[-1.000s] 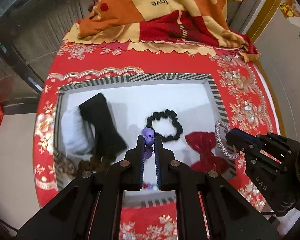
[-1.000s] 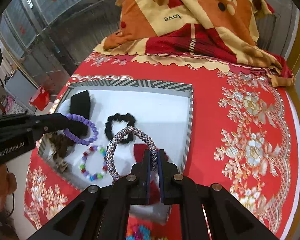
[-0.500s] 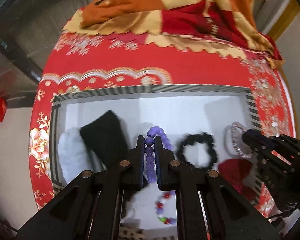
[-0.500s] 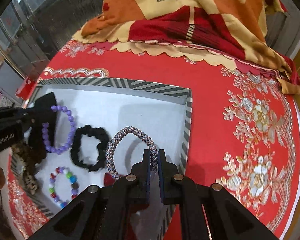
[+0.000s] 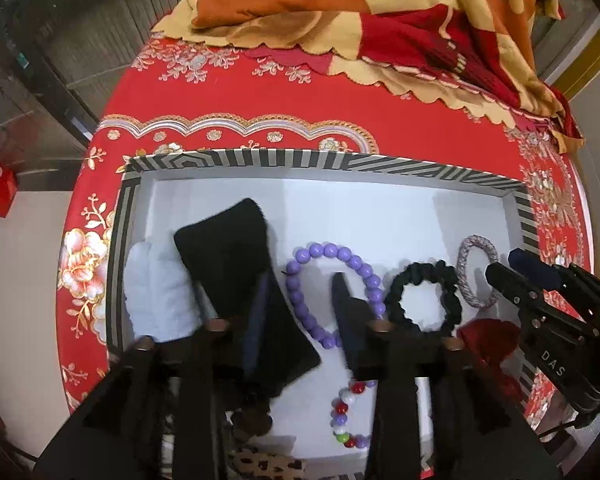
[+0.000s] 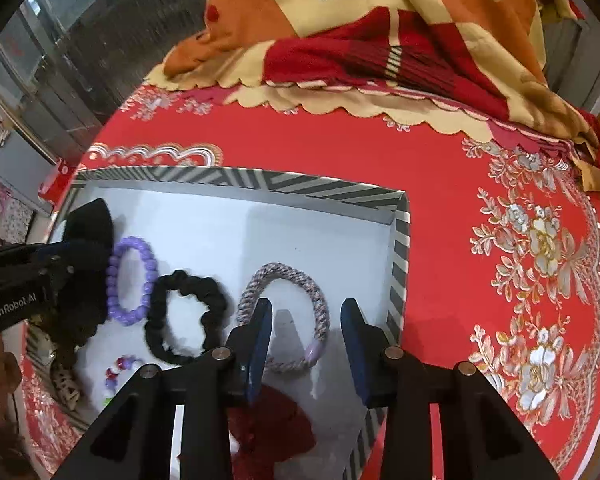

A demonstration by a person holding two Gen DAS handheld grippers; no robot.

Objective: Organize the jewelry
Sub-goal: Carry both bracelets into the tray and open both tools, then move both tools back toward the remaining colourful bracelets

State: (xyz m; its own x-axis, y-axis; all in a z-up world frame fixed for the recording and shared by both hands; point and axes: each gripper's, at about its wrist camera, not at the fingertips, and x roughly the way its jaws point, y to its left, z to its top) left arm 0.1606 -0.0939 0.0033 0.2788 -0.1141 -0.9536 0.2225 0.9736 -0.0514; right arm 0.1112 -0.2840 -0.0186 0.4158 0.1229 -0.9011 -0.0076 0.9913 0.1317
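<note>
A purple bead bracelet (image 5: 324, 249) lies flat on the white floor of the striped tray (image 5: 300, 159). My left gripper (image 5: 300, 300) hangs just over it with its jaws opening and no pad pressing on the beads. A braided grey-pink hair tie (image 6: 278, 270) also lies flat on the tray (image 6: 260, 184) floor. My right gripper (image 6: 307, 306) is above it with its jaws opening, and part of the tie's ring shows between the fingers, untouched. A black scrunchie (image 5: 420, 270) rests between the two pieces. The right gripper (image 5: 514, 268) appears at the right edge of the left wrist view.
The tray also holds a black bow (image 5: 228, 248), a white fluffy piece (image 5: 156, 296), a red bow (image 6: 276, 420), a multi-coloured bead bracelet (image 5: 346, 408) and a leopard-print piece (image 5: 268, 464). A folded blanket (image 6: 380, 20) lies at the far side of the red tablecloth (image 6: 500, 260).
Both grippers came down into the tray and opened. The purple bracelet and the braided tie, held before, now lie loose on the tray floor.
</note>
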